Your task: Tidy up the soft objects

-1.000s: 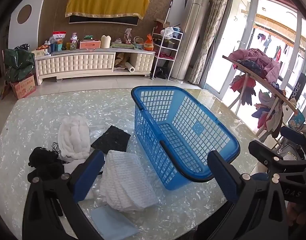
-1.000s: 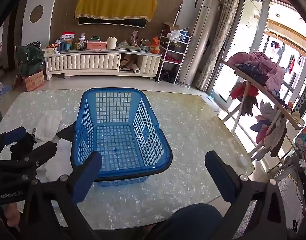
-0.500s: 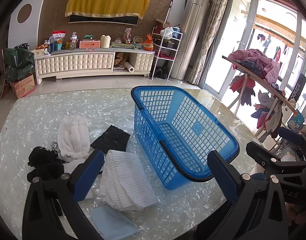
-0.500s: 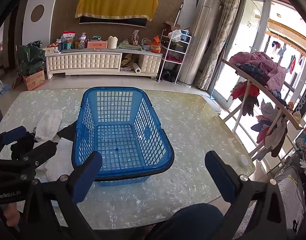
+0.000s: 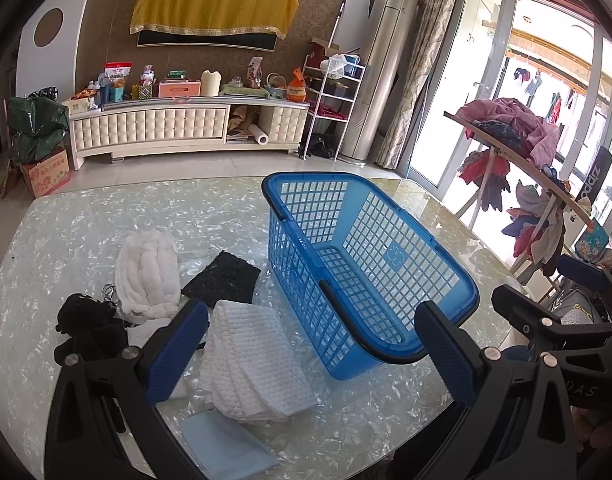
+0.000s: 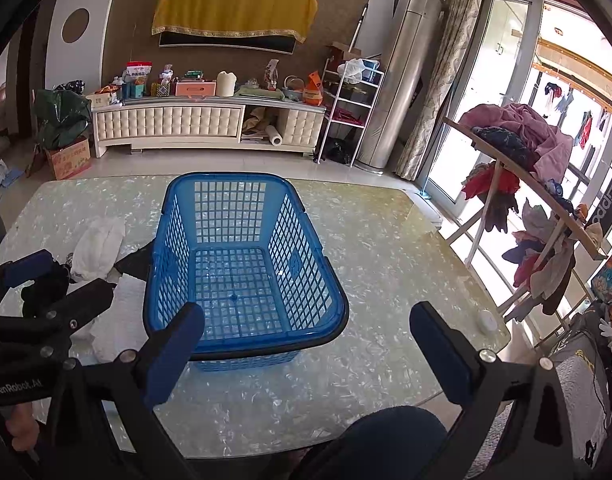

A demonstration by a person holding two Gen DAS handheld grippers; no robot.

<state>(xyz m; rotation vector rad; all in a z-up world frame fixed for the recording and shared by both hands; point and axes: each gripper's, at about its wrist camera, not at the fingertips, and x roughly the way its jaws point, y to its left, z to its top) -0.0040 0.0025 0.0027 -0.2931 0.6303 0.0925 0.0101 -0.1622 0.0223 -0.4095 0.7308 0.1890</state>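
Observation:
An empty blue plastic basket [image 5: 446, 280] [image 6: 242, 320] stands on the marbled table [image 5: 66, 240]. Left of it lie soft items: a white waffle towel [image 5: 250, 360], a fluffy white cloth [image 5: 146, 272], a black cloth [image 5: 222, 278], a black plush toy [image 5: 86, 332] and a pale blue cloth [image 5: 226, 444]. My left gripper [image 5: 312, 354] is open and empty, above the waffle towel and the basket's near corner. My right gripper [image 6: 306, 356] is open and empty, in front of the basket's near rim. The left gripper also shows in the right wrist view [image 6: 54, 284].
A small white round object [image 6: 486, 322] lies near the table's right edge. A drying rack with clothes [image 6: 526, 184] stands to the right of the table. A TV cabinet [image 5: 166, 128] and a shelf [image 5: 334, 108] line the far wall.
Both views have shifted only very slightly. The objects on the table have not moved and both grippers stay open.

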